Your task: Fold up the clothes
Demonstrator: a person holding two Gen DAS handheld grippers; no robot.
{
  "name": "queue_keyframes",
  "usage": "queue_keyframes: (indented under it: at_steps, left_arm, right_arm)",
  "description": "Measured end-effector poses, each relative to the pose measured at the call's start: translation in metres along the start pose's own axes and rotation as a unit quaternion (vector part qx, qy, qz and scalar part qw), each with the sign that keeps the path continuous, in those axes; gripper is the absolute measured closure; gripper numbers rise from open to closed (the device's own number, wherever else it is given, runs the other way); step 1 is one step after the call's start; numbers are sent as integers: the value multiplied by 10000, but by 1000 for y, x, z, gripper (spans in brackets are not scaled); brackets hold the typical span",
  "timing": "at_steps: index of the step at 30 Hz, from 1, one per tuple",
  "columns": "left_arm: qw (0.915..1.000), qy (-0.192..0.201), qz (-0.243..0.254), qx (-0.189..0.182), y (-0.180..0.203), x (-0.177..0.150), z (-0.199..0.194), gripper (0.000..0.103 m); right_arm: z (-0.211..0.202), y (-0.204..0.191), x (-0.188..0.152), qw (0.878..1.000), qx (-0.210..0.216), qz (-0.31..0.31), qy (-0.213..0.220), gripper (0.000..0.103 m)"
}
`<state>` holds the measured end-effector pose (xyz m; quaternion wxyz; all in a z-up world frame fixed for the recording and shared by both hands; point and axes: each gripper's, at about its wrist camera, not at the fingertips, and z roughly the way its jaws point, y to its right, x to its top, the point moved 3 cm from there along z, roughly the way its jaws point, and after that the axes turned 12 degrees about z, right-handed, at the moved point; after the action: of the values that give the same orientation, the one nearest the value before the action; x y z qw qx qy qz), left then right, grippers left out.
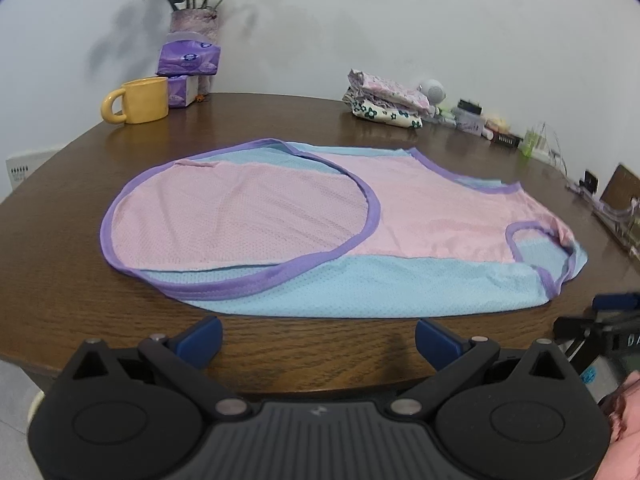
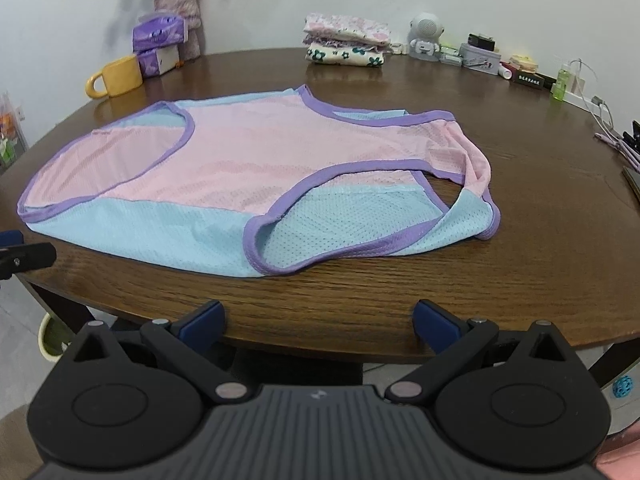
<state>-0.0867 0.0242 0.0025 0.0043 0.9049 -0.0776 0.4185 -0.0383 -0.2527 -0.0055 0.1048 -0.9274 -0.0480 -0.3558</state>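
A pink and light-blue mesh vest with purple trim (image 1: 400,220) lies flat on the brown wooden table (image 1: 60,220). It also shows in the right wrist view (image 2: 260,152), hem to the left and armholes to the right. My left gripper (image 1: 318,338) is open and empty, just short of the vest's near blue edge. My right gripper (image 2: 318,320) is open and empty over the table's front edge, short of the near armhole. The right gripper's tip (image 1: 608,312) shows at the right in the left wrist view; the left gripper's tip (image 2: 20,256) shows at the left in the right wrist view.
A yellow mug (image 2: 116,76), purple tissue packs (image 2: 158,32) and a vase of flowers (image 1: 194,24) stand at the back left. A stack of folded clothes (image 2: 346,42) sits at the back. A small white speaker (image 2: 426,36), tins, bottles and cables (image 2: 600,108) line the back right.
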Motion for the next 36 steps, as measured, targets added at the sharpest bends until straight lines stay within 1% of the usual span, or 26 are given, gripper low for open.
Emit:
queue_keyframes:
  at_steps: [7,9,13,16,18,21,22,26,28,30,31,33,34,35,36]
  left_arm:
    - [9980,-416,472,56,1,7,10,0]
    - [9971,-505,571,45,0,9,12,0]
    - [9953,-602,757,-71,-4,11,15,0]
    - [9929,-566,1008,-263,-7,14,14,0]
    - [9906,-443,1269,-258,-10,17,11,0]
    - [9860,-330,1615,-258,-14,23,7,0]
    - [9844,-333,1704,-300,-16,24,6,1]
    - [9730,-316,2240,-463,-20,24,0,13]
    - [9661,-236,2524,-498,-20,23,-4,18]
    - [9590,-157,2767,-588,-19,22,-7,29]
    - [9550,-134,2894,-632,-18,21,-8,33]
    - [9468,-152,3132,-723,-15,19,-8,48]
    - [9429,-184,3237,-762,-13,18,-8,52]
    - [9382,-222,3357,-811,-11,17,-6,58]
    - [9339,-271,3461,-860,-10,17,-5,63]
  right_arm:
    - [8,2,10,9996,19,-135,-251,1]
    - [10,2,14,9989,97,-261,-364,1]
    - [11,4,16,9976,258,-479,-439,1]
    - [12,6,18,9961,375,-633,-486,1]
    - [13,6,22,9948,417,-691,-621,0]
    - [10,8,29,9943,518,-677,-648,0]
    - [8,7,31,9930,615,-807,-603,0]
    - [-2,-4,32,9817,883,-1635,-420,1]
    - [-7,-11,30,9733,927,-2083,-275,9]
    - [-9,-14,29,9672,935,-2352,-237,26]
    - [-8,-16,30,9650,935,-2439,-243,29]
    - [-6,-17,30,9616,915,-2570,-298,40]
    - [-5,-18,31,9603,941,-2607,-328,43]
    - [-3,-19,31,9584,976,-2656,-382,50]
    - [-2,-20,31,9569,991,-2697,-415,55]
